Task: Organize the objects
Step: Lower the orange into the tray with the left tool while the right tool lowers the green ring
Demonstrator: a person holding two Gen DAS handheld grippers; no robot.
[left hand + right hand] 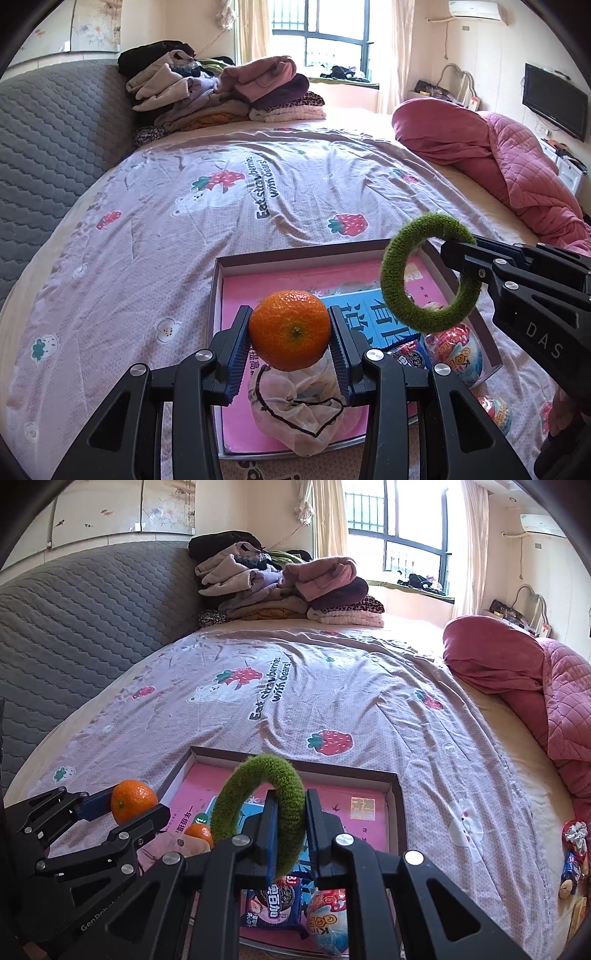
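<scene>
Left gripper (290,341): clenched on an orange (290,329), 1 blue pad on each side of the fruit; it hangs above the near left part of the box (218,295).
Orange: round, so no long axis; its stem dimple faces the left wrist camera. In the right wrist view it (133,800) shows at the left, above the box's left edge.
Right gripper (291,830): clenched on a green ring (258,812), its pads pinching 1 side of the band.
Ring: fuzzy and green, held on edge above the box. In the left wrist view its opening (430,273) faces the camera nearly full on, with the gripper (461,258) holding its right side. In the right wrist view it is seen near edge-on, and its free arc rises up and to the left of the pads.
Box: shallow, brown-walled, with a pink lining, lying flat on the bedsheet (184,221); its long axis runs across both views.
In the box: a sheer pouch (295,410) with a dark cord under the left gripper, a second orange (199,833) beside it, a blue snack packet (271,904), and an egg-shaped toy (328,915) at the near right.
Beside the box: another egg toy (496,411) on the sheet, just right of the box.
Bed: strawberry-print sheet, a pile of clothes (221,92) at the far end, a red quilt (517,166) on the right.
</scene>
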